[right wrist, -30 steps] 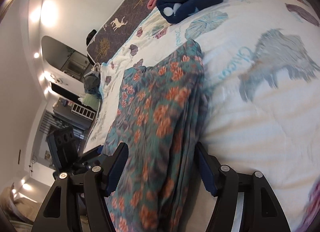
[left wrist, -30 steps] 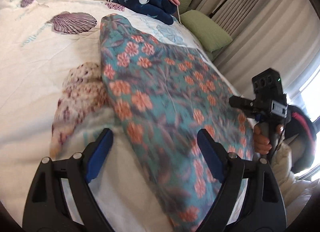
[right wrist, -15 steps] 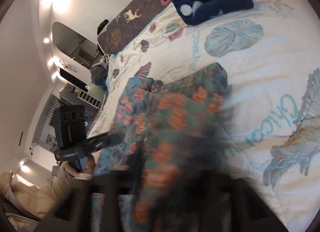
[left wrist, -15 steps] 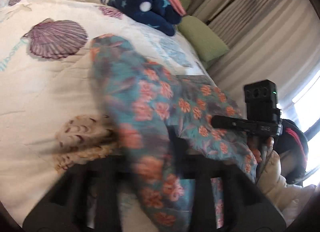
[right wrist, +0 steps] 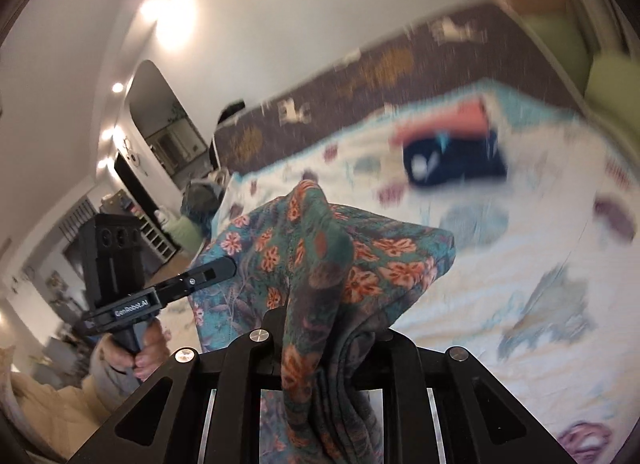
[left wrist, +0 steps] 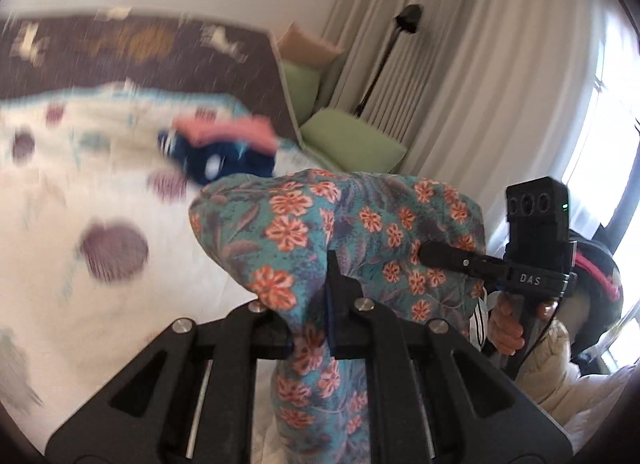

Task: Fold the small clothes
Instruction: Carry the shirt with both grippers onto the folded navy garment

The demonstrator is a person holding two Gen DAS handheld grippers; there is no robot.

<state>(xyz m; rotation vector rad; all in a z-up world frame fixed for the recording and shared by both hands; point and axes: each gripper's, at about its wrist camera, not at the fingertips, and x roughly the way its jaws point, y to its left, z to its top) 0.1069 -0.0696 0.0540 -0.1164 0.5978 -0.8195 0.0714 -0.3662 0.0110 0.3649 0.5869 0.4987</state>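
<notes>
Bedroom, seashell-print quilt (left wrist: pixel 48 199) on the bed. Our left gripper (left wrist: pixel 320 304) and right gripper (right wrist: pixel 320 328), fingers just closed, each pinch the floral garment (left wrist: pixel 340 223) above the quilt. Fold barely begun; folded navy-pink stack (right wrist: pixel 452 151) already done.

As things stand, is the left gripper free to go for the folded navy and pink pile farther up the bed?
Probably not yet. The left gripper is shut on the floral garment, which the right gripper also pinches. The cloth hangs in front of the navy and pink pile; nothing else blocks the quilt.
</notes>
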